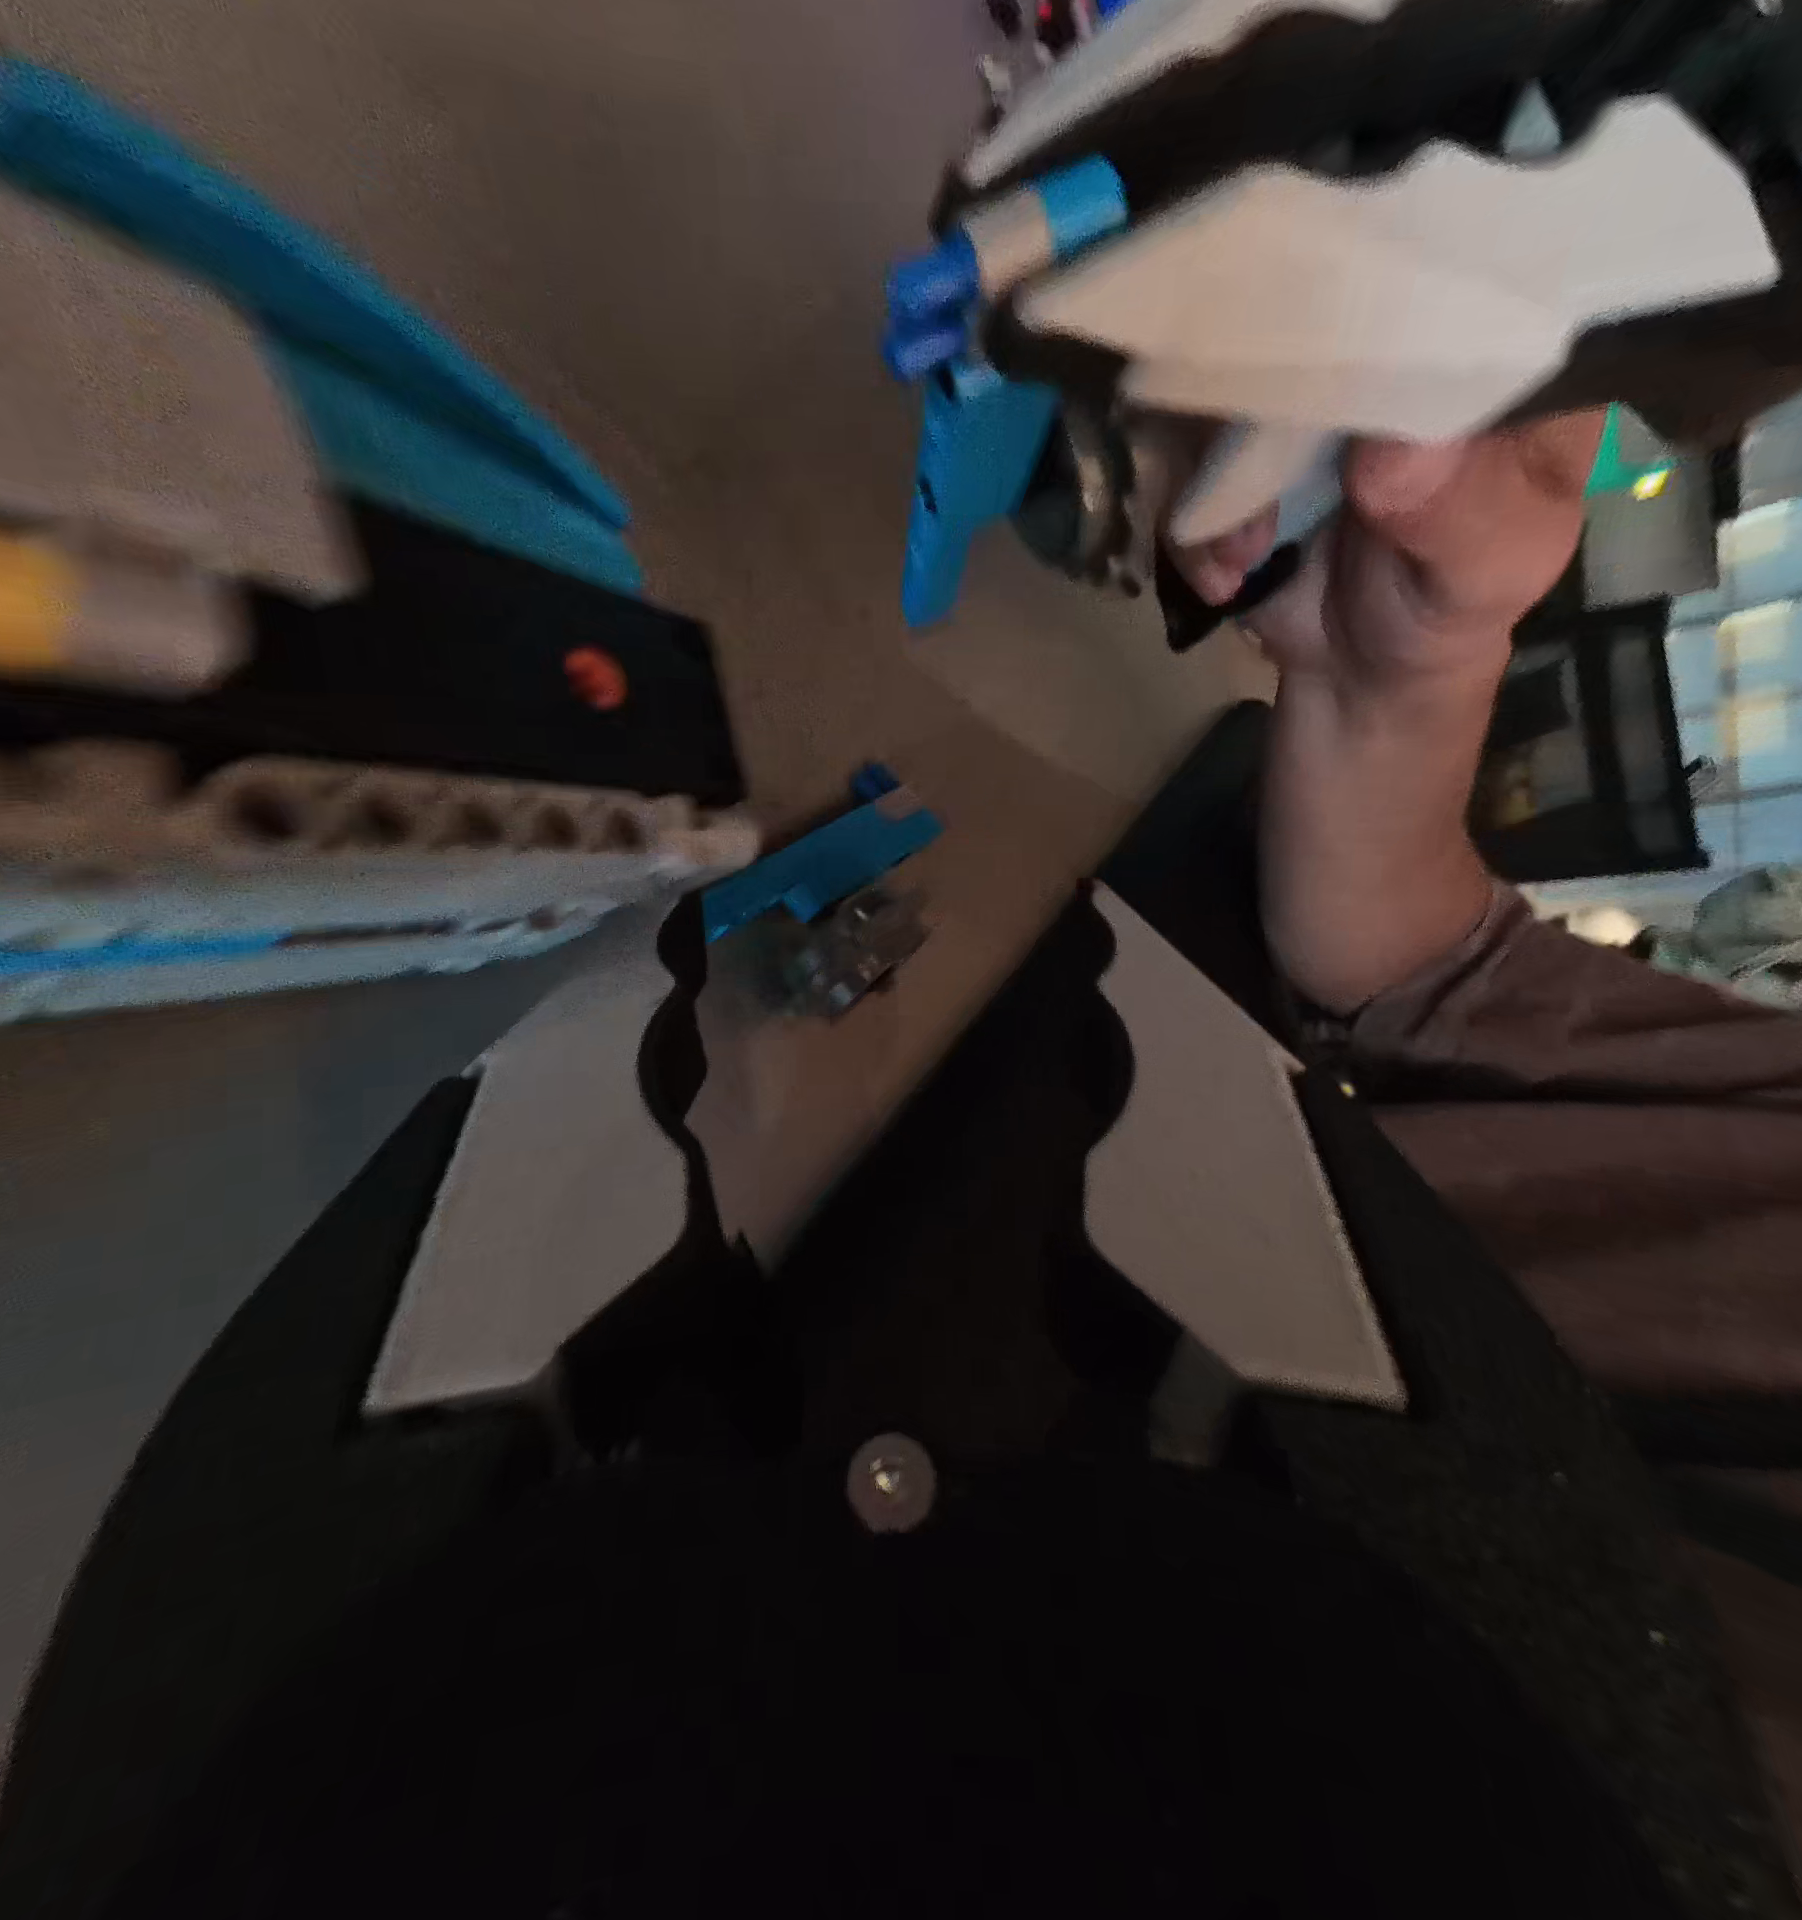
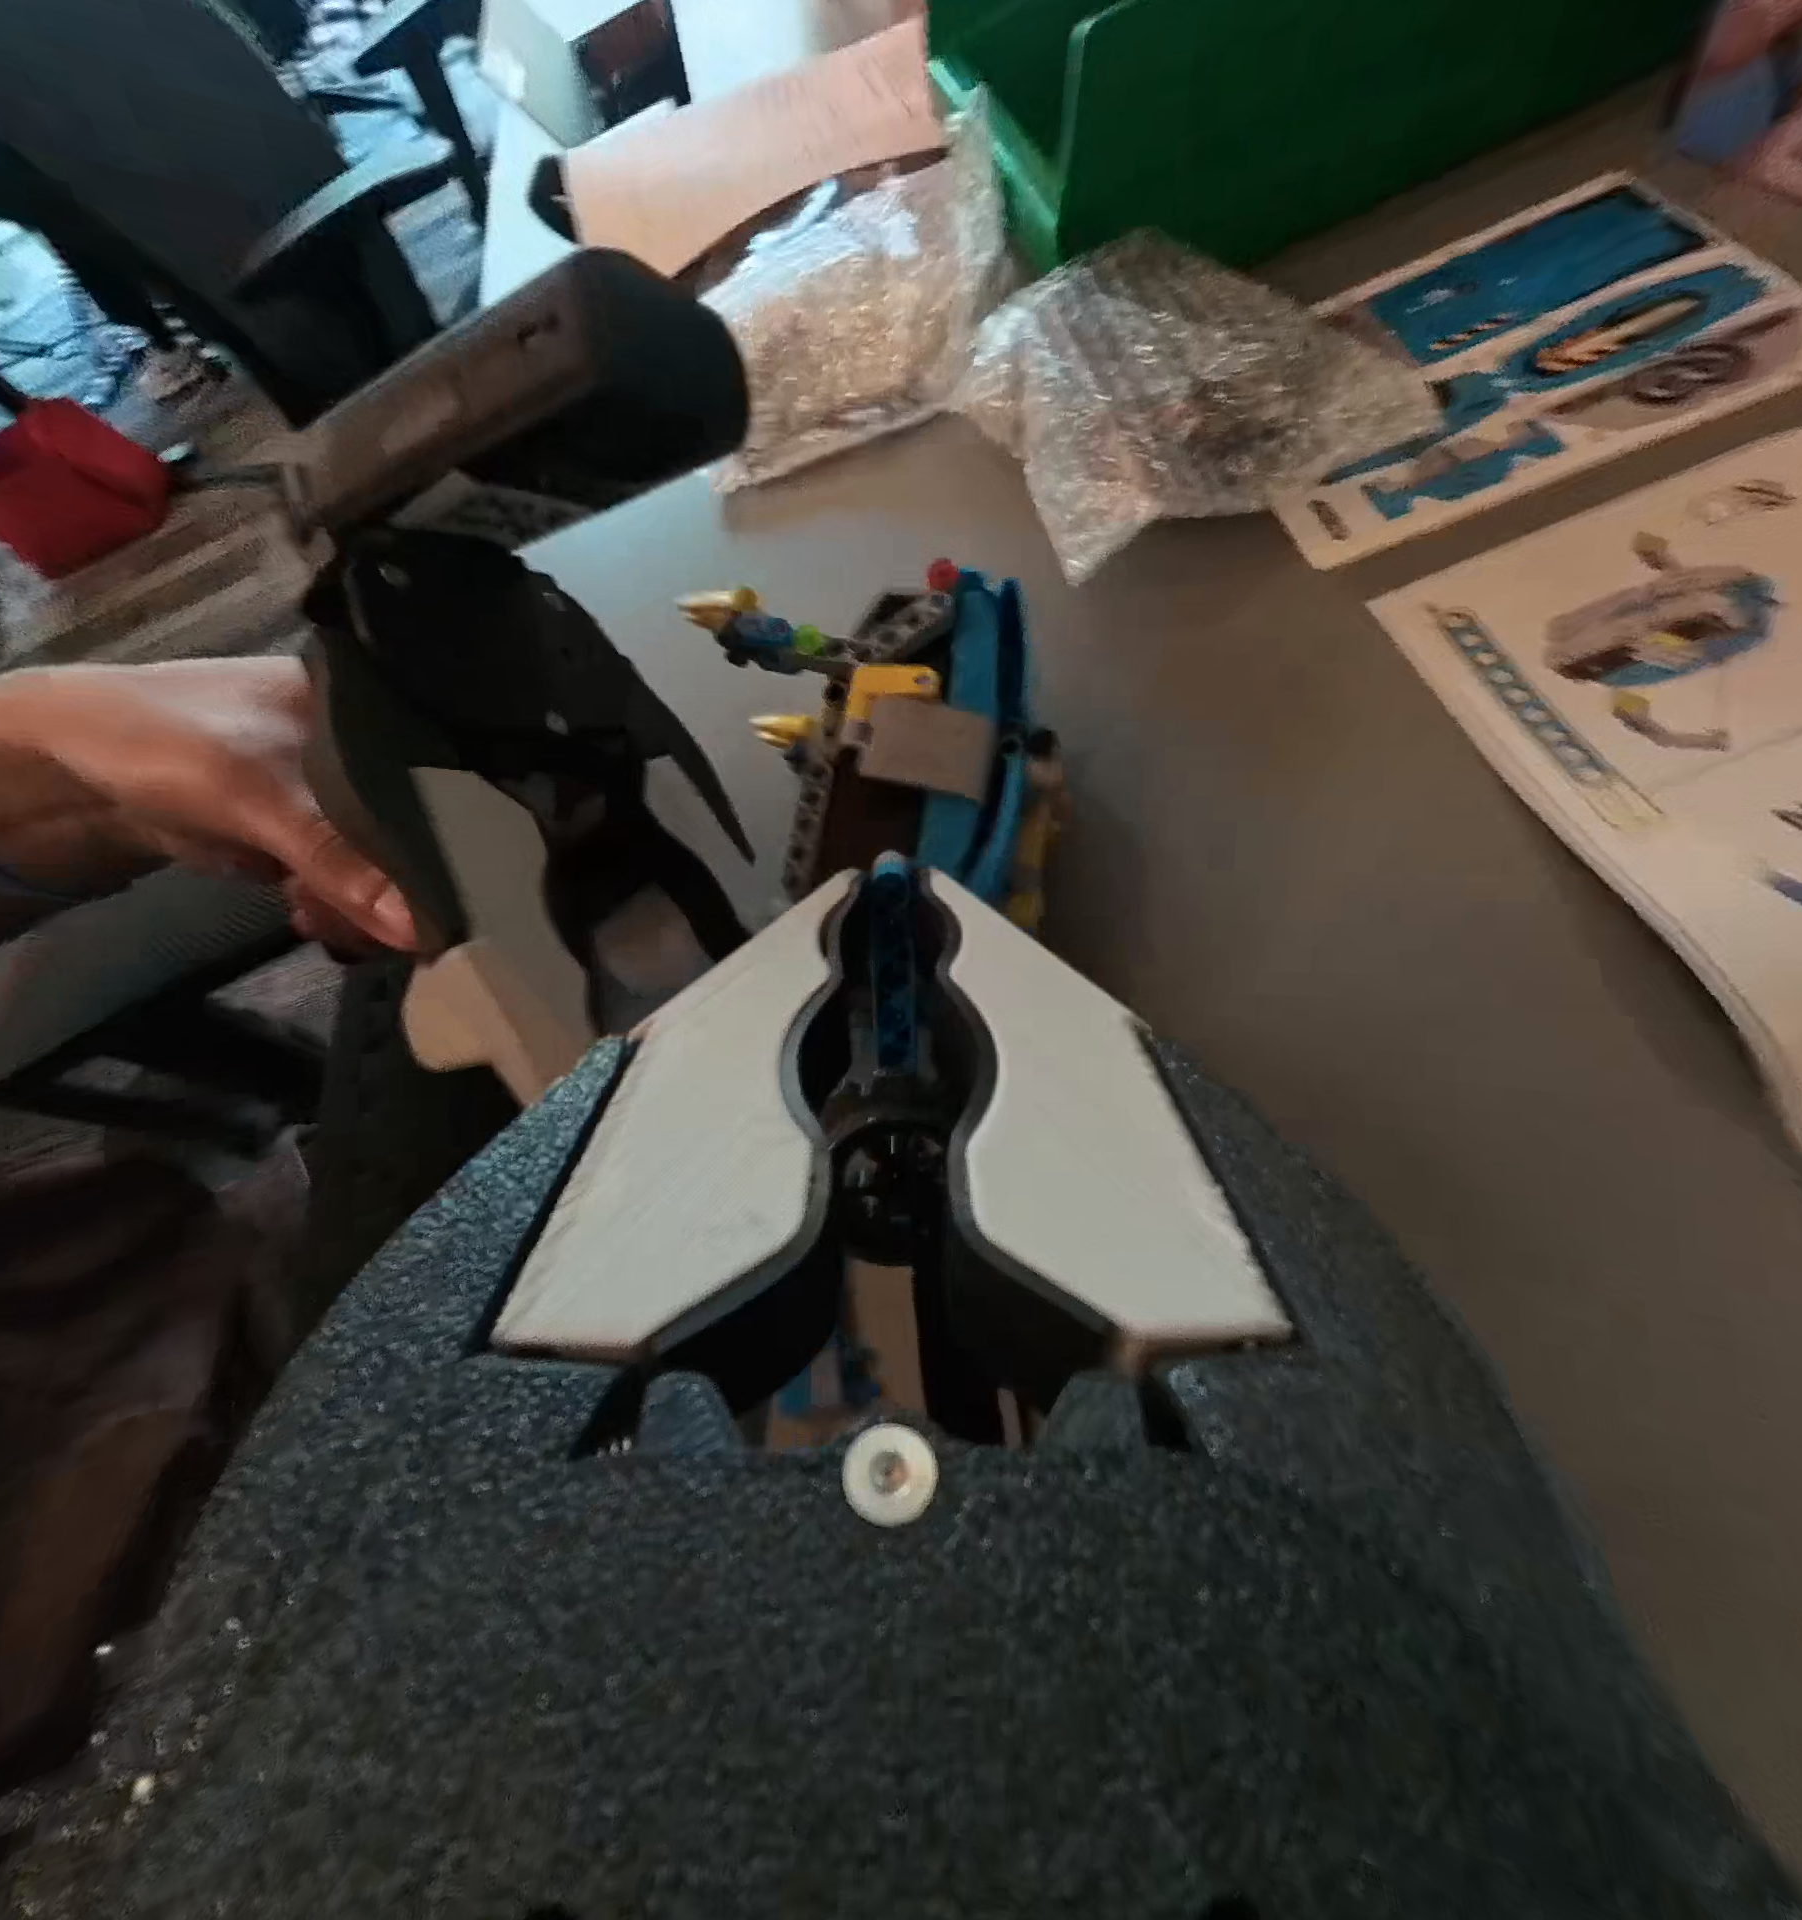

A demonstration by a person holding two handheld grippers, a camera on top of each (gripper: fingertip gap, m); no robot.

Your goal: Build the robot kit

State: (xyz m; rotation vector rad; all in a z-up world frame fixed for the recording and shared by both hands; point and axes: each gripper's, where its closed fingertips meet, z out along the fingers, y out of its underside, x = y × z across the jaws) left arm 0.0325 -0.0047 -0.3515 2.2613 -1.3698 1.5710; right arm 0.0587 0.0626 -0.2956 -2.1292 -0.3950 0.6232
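Observation:
My left gripper (image 1: 881, 925) is open over the brown table, with nothing between its white pads (image 1: 523, 1226). A small blue and grey building-toy piece (image 1: 824, 904) lies on the table just ahead, near the left fingertip. My right gripper (image 2: 892, 883) is shut on a blue beam with a black wheel-like part (image 2: 889, 997). In the left wrist view it hangs at the upper right (image 1: 970, 343) with the blue piece (image 1: 954, 468) sticking down. A part-built blue, black and yellow toy model (image 2: 938, 727) lies on the table ahead of it, and shows blurred at the left (image 1: 440, 582).
A bare hand (image 2: 149, 790) holds the left gripper (image 2: 596, 904). Two printed instruction sheets (image 2: 1603, 343) (image 2: 1655, 748) lie at the right. Bubble-wrap bags (image 2: 1136, 343), a green bin (image 2: 1292, 114) and cardboard (image 2: 751, 156) stand behind. A red object (image 2: 55, 478) is on the floor. Some 9 cm of space lies between my two pairs of fingers.

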